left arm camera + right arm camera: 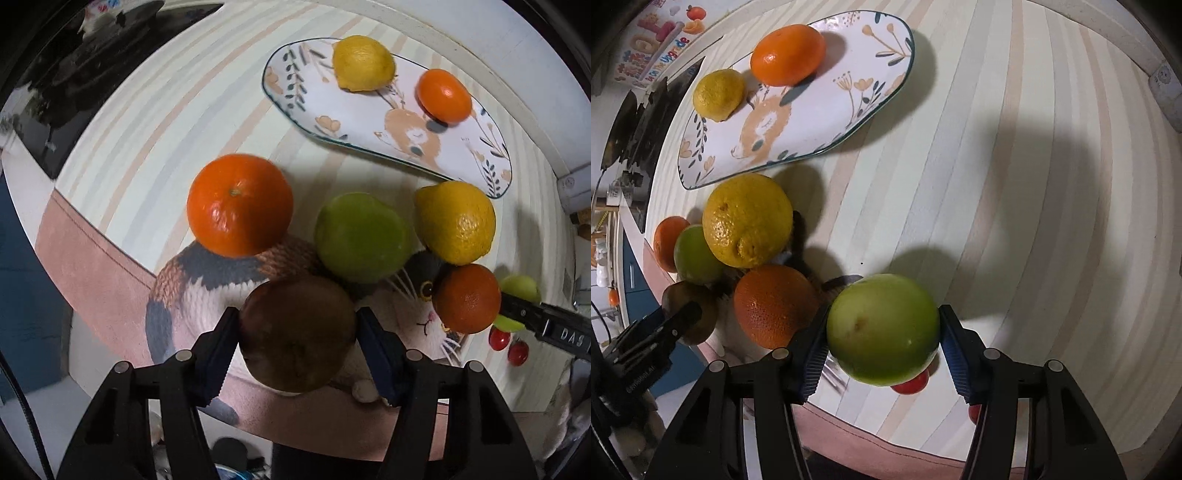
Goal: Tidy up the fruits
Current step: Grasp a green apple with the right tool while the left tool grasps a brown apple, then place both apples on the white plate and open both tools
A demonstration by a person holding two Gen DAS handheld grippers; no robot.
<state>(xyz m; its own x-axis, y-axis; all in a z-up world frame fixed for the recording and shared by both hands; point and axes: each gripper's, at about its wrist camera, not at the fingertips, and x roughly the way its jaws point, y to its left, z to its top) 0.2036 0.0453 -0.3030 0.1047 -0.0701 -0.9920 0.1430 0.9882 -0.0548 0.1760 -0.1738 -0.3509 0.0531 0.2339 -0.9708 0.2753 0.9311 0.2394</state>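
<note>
Over the cat-print cloth (207,288), your left gripper (297,334) clamps the brown fruit (295,332) and your right gripper (882,332) clamps the green apple (882,328), half-closed jaws; lift both toward the plate (827,122).

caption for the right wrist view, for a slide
Right tool closed on a green apple; lemon and orange already on the plate.

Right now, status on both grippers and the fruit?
Left gripper shut on brown fruit. Right gripper shut on green apple. Plate holds lemon, orange. Path to plate looks clear.
</note>
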